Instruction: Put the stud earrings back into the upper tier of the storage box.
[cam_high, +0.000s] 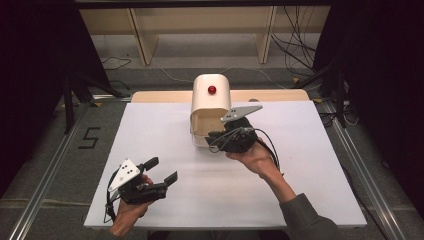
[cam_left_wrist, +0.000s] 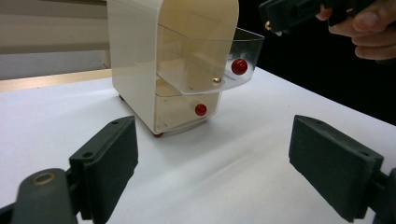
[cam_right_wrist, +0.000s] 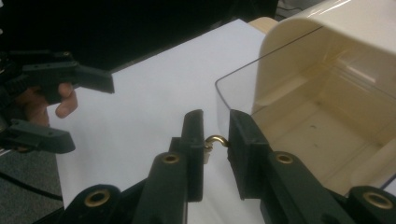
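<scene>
A white worktop (cam_high: 165, 145) is seen, edged by a wooden strip at its far side. One cream bread box (cam_high: 210, 107) is stood on it, near the far edge.

A grey floor (cam_high: 55, 150) marked with a black "5" (cam_high: 89, 137) is seen around the white table (cam_high: 300, 165), pale wooden shelving (cam_high: 200, 30) and loose cables (cam_high: 295, 45) behind, dark curtains (cam_high: 30, 75) flanking.

box (cam_high: 210, 95): glossy cream plastic | lid (cam_left_wrist: 243, 44): clear plastic | table (cam_high: 300, 165): matt white

Black number 5 (cam_high: 89, 138) on the grey floor (cam_high: 60, 165), left of table (cam_high: 150, 200)
</scene>
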